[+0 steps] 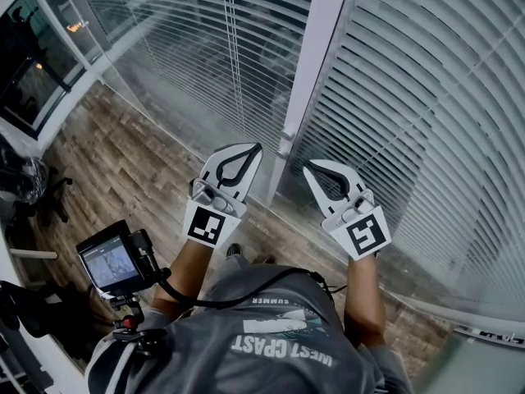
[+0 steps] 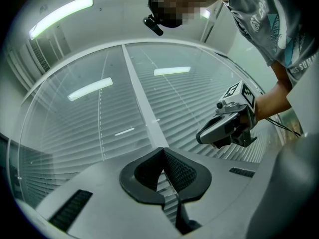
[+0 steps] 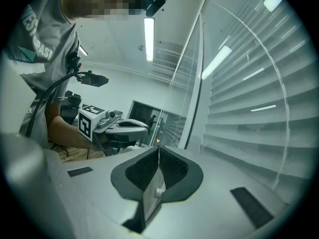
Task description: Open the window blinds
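Closed white slat blinds hang behind glass in two panels, the left blind (image 1: 197, 48) and the right blind (image 1: 435, 97), with a white frame post (image 1: 316, 64) between them. Thin cords (image 1: 235, 56) run down the left panel. My left gripper (image 1: 254, 148) is shut just left of the post, with nothing between its jaws; its tips (image 2: 163, 150) meet in front of the slats. My right gripper (image 1: 310, 167) is shut just right of the post, its tips (image 3: 158, 148) together and apparently holding nothing. Each gripper shows in the other's view: the right gripper (image 2: 200, 137) and the left gripper (image 3: 145, 126).
A small monitor on a rig (image 1: 115, 261) sits at the person's left hip, with a cable across the grey shirt (image 1: 271, 335). Wood floor (image 1: 123, 162) runs along the glass. A dark chair (image 1: 41, 195) and a dark window (image 1: 33, 80) are at far left.
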Available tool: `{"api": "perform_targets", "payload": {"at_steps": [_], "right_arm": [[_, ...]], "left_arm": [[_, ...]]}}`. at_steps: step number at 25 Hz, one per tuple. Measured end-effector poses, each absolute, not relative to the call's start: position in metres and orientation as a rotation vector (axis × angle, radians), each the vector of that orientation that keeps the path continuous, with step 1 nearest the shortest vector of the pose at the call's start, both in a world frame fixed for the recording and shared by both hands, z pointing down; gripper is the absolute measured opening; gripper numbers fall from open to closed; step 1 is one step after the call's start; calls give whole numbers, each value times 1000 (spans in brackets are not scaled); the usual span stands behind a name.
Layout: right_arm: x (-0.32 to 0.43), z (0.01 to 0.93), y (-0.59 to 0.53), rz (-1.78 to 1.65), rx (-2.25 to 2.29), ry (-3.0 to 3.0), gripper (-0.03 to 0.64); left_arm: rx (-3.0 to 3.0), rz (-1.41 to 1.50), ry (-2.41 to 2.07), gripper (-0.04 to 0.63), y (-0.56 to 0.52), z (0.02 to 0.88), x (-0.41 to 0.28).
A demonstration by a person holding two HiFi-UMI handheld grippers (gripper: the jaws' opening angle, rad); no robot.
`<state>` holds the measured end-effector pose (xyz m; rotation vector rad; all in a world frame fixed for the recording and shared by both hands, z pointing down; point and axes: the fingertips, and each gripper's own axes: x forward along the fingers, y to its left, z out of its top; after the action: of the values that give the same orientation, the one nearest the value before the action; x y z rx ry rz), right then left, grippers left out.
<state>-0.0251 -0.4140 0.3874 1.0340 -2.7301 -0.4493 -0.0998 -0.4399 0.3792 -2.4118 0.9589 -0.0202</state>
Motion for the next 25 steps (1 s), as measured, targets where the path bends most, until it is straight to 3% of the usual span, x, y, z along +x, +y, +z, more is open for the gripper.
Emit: {"api": "perform_targets", "payload": {"at_steps": [25], "right_arm": [[-29,391,-406,-438,1015,-2728,5]], "left_arm": [[-2418,-25,938,5,-436,383,-96]]}}
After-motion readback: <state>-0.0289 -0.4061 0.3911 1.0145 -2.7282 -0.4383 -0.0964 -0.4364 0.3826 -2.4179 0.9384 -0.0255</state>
